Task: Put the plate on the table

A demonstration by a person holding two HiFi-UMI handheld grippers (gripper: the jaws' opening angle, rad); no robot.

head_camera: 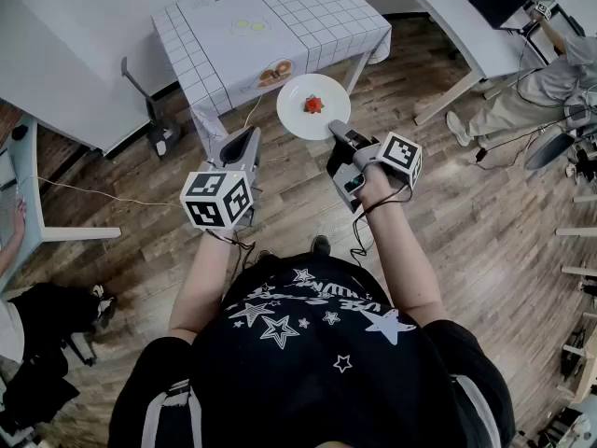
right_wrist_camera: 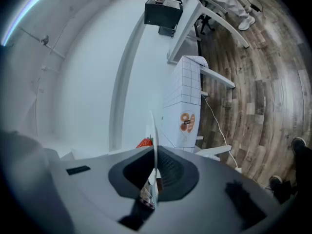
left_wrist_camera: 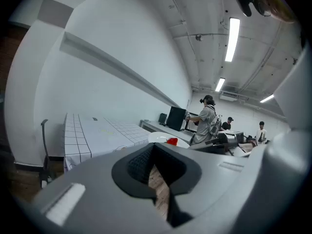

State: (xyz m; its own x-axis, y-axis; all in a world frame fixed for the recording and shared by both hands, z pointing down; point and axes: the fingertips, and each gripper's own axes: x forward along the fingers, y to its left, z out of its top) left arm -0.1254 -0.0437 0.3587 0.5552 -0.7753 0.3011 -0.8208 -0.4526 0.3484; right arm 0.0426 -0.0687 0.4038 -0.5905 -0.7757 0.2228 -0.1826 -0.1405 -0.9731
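A white plate (head_camera: 297,110) carrying a red strawberry (head_camera: 313,105) hangs level over the wood floor, just off the near corner of the table (head_camera: 270,21) with the white grid-pattern cloth. My right gripper (head_camera: 334,129) is shut on the plate's near rim. In the right gripper view the plate (right_wrist_camera: 154,145) shows edge-on between the jaws, with the strawberry (right_wrist_camera: 145,143) to its left. My left gripper (head_camera: 244,141) is beside it on the left, shut and holding nothing. In the left gripper view, the plate (left_wrist_camera: 158,139) and strawberry (left_wrist_camera: 171,141) are just ahead.
The tablecloth bears a donut print (head_camera: 274,73) near its front edge. A black stand (head_camera: 154,119) stands left of the table. White desks run along the left (head_camera: 56,73) and right (head_camera: 457,26). A person (head_camera: 550,82) sits at the right, and cables trail on the floor.
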